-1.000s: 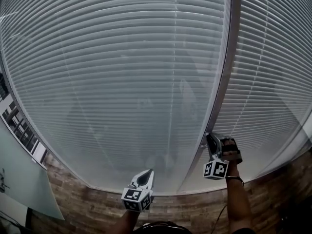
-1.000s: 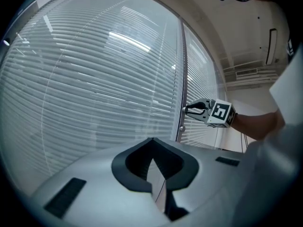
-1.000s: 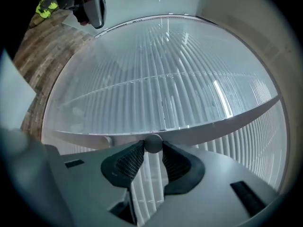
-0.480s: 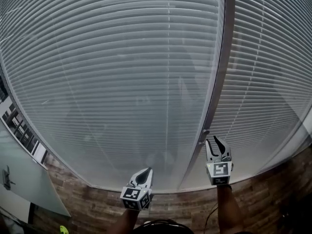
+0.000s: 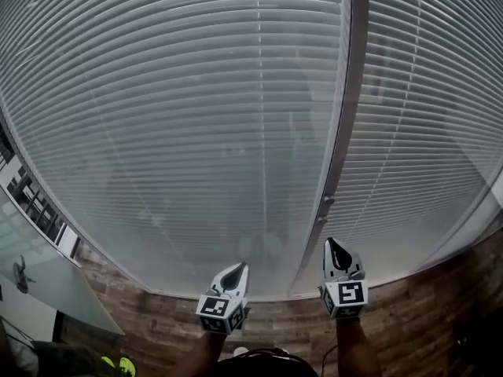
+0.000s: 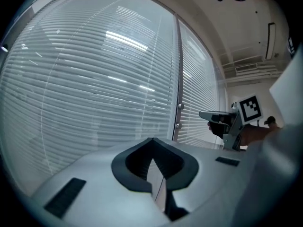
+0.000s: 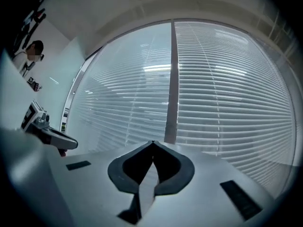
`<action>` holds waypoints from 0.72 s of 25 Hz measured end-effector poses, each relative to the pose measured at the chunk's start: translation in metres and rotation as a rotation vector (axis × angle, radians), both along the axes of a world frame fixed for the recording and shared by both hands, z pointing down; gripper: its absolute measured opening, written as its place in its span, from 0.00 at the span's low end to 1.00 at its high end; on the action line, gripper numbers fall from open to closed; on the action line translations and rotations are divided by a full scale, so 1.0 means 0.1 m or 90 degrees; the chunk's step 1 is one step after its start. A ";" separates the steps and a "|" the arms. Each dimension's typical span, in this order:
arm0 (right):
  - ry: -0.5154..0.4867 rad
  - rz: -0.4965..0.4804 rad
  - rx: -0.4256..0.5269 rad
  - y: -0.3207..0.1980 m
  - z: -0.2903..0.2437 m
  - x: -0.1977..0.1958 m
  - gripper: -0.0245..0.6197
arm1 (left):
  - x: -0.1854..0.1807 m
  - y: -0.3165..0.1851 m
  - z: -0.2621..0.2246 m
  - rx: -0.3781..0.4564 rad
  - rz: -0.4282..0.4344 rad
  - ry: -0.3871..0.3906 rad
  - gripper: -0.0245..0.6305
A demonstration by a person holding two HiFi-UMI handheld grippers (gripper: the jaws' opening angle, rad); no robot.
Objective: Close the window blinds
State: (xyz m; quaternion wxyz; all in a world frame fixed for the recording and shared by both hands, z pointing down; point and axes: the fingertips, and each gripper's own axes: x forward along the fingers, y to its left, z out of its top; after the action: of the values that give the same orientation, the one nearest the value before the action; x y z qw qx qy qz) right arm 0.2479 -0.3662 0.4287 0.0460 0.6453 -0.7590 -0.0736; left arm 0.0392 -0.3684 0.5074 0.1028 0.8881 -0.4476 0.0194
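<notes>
Closed blinds (image 5: 196,116) above brick sill wall (image 5: 440,289)

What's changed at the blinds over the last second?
The right gripper has drawn back from the knobs on the post, moving down the head view, and has rolled from sideways to upright. Its jaws have just closed, with nothing between them. The left gripper stayed put, shut and empty. The blinds look the same.
</notes>
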 end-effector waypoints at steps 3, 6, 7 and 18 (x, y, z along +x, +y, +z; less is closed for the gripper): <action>-0.013 -0.016 -0.018 0.08 0.20 -0.04 0.04 | 0.00 0.03 -0.10 -0.009 -0.026 -0.002 0.04; -0.016 -0.015 -0.054 0.13 0.25 -0.07 0.04 | 0.00 0.05 -0.07 -0.001 -0.036 -0.005 0.04; -0.015 -0.020 -0.056 0.14 0.28 -0.08 0.04 | 0.01 0.06 -0.06 0.004 -0.037 -0.006 0.04; -0.003 -0.080 -0.079 0.38 0.67 -0.28 0.04 | 0.13 0.45 0.11 -0.015 -0.063 -0.029 0.04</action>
State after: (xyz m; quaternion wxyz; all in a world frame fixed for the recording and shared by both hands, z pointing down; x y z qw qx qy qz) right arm 0.2201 -0.3279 0.4952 0.0790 0.5927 -0.8010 -0.0276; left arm 0.0521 -0.3234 0.5188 0.1036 0.8628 -0.4932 0.0396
